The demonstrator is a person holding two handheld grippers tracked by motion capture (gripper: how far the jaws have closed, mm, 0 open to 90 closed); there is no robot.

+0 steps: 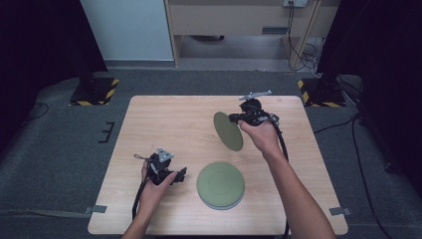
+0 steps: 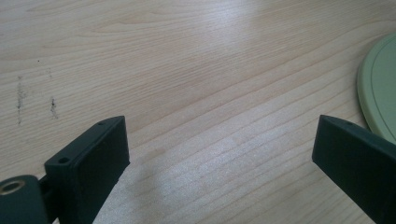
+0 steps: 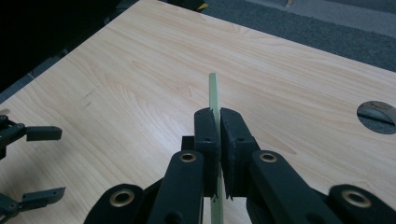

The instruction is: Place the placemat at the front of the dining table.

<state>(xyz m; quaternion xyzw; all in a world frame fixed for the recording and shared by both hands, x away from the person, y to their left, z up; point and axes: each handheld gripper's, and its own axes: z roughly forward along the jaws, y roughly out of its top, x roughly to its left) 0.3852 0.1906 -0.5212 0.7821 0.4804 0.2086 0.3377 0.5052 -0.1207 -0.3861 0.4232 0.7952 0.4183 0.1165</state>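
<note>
The right gripper [image 3: 218, 140] is clenched on a thin round green plate [image 1: 228, 131], held on edge above the wooden table [image 1: 164, 124]; the left gripper [image 2: 219, 154] gapes empty.

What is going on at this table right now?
A person works at a wooden table with a gripper in each hand. The right gripper is shut on the edge of a thin green plate, holding it on edge above the table. A stack of green plates lies flat near the front edge. The left gripper rests just left of that stack, jaws open and holding nothing.
</note>
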